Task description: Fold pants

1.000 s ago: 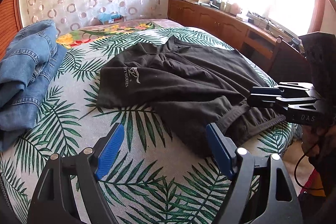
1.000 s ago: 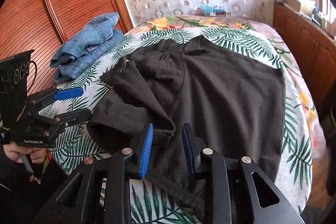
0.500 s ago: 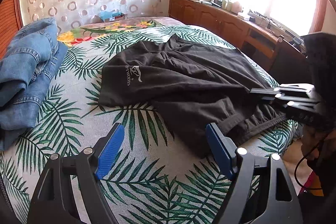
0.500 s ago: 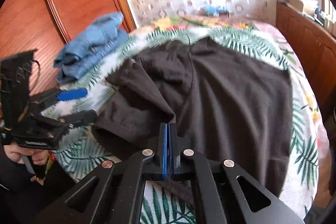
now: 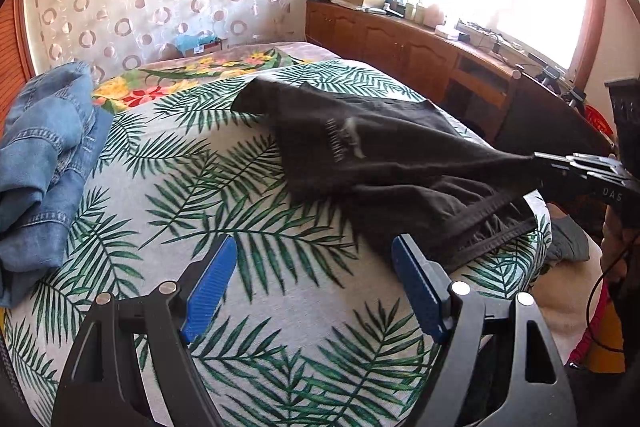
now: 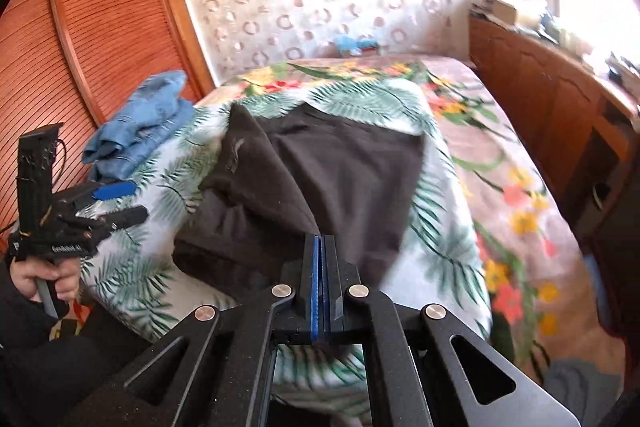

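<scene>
On the bed [image 5: 168, 187], right tongs [image 6: 320, 247] now lift pants [image 6: 332, 167].

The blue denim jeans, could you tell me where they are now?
The blue denim jeans lie bunched at the left edge of the palm-print bedspread, left of the black pants.

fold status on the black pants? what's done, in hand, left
Done: nothing folded yet; the black pants lie crumpled on the leaf-print bedspread.
In hand: the right tool is shut on the pants' fabric, which runs taut from its tip in the left wrist view. The left tool is open, holding nothing.
Left: spread them flat, then every fold.
</scene>
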### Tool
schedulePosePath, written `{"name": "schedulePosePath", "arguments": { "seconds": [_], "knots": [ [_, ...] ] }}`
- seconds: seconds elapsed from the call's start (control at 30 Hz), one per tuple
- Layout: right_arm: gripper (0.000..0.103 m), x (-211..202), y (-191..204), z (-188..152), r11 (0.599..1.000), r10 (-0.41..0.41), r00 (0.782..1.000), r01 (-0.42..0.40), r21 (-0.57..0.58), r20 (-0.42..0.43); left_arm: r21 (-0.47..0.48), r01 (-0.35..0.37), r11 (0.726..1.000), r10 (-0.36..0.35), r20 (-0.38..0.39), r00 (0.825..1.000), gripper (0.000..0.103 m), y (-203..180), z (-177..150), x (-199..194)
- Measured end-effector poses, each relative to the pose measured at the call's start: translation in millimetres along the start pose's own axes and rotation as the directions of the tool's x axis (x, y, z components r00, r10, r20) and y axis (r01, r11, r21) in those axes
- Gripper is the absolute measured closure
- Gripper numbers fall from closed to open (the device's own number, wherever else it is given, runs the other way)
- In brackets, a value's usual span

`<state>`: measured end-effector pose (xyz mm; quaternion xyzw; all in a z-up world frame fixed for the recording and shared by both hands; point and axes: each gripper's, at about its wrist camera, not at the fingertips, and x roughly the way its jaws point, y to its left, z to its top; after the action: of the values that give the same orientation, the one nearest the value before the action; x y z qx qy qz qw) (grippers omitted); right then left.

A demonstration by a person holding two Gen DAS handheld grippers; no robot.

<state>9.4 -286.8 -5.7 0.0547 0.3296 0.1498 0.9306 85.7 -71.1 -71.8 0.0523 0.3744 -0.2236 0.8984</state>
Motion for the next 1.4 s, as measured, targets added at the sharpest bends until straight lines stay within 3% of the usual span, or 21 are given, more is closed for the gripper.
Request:
{"name": "schedulePosePath", "arguments": {
  "seconds": [0.23,0.47,0.57,0.77,0.87,1.07,1.23,1.3,1.4],
  "knots": [
    [0.102,3,-7,-25,0.999,0.004,0.997,-0.001,0.032,-0.072,0.028,0.021,0.999,-0.021,-0.013,1.0,0.022,-14,3,13],
    [0.102,1,-17,-19,0.999,0.009,0.996,-0.004,0.054,-0.091,0.057,0.052,0.997,-0.051,-0.016,0.999,0.022,-29,4,23],
    [0.102,-3,-17,-18,0.998,0.003,0.997,0.001,0.061,-0.08,0.068,0.08,0.994,-0.079,-0.026,0.997,0.031,-32,1,25],
    [0.084,-14,-19,-14,0.997,-0.062,0.998,0.063,0.05,-0.033,0.072,0.102,0.992,-0.099,-0.043,0.994,0.033,-33,-6,21],
    [0.08,-15,-15,-10,0.997,-0.072,0.997,0.072,0.042,-0.011,0.089,0.106,0.99,-0.101,-0.053,0.993,0.033,-34,-10,19],
    [0.078,-1,-4,-9,0.998,-0.05,0.999,0.05,0.033,-0.006,0.129,0.119,0.984,-0.109,-0.086,0.99,0.05,-44,-12,30],
    [0.078,17,-8,-14,0.998,-0.047,0.998,0.049,0.034,-0.042,0.175,0.142,0.974,-0.128,-0.091,0.988,0.073,-55,-13,33],
    [0.078,23,-11,-14,0.998,-0.051,0.997,0.053,0.045,-0.056,0.173,0.154,0.973,-0.139,-0.097,0.985,0.088,-55,-14,34],
    [0.078,28,-18,-14,0.997,-0.051,0.996,0.056,0.061,-0.068,0.16,0.159,0.974,-0.146,-0.091,0.985,0.097,-52,-14,31]
  ]
}}
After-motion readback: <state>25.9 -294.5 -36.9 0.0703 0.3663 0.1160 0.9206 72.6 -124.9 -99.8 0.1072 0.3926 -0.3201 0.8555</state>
